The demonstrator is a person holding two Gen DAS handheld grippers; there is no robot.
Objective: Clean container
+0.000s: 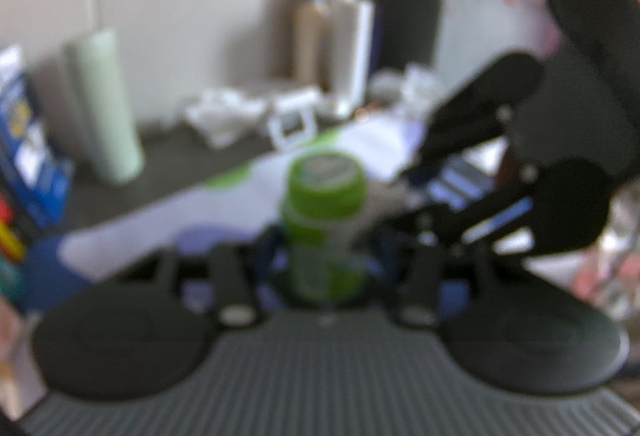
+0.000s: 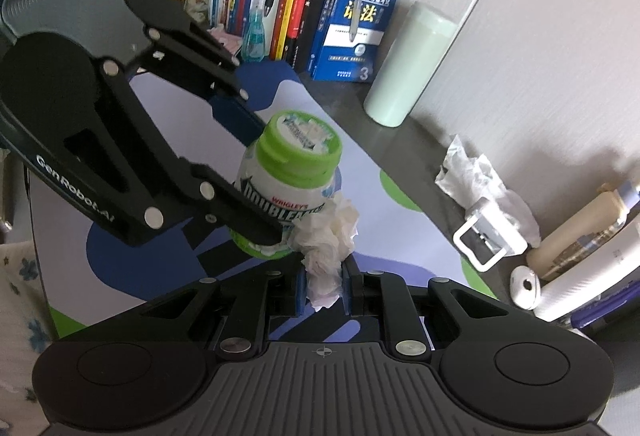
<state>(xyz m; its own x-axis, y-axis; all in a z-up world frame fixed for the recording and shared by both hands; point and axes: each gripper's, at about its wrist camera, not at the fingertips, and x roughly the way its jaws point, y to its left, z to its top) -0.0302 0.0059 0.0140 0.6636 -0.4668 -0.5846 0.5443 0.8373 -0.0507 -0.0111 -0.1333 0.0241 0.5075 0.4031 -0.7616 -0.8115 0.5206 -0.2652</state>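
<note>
**Wipe under way: the risks are a shed tissue or a slipping bottle**

At lower centre of the right wrist view, the right tool (image 2: pixel 326 286) is clenched on a crumpled tissue (image 2: pixel 330 236) pressed against the Doublemint gum bottle (image 2: pixel 290 179). The left tool (image 2: pixel 262 203), reaching in from the upper left, grasps the bottle's body above the patterned mat (image 2: pixel 360 220) on the worktop. Hard rubbing could, I judge, twist the bottle loose or tear the tissue. Farther off, the pale green tumbler (image 2: pixel 408 63) and books (image 2: pixel 348 19) look safe.

Two close wrist views facing each other across the shared bottle (image 2: pixel 286 181), left view blurred.
</note>
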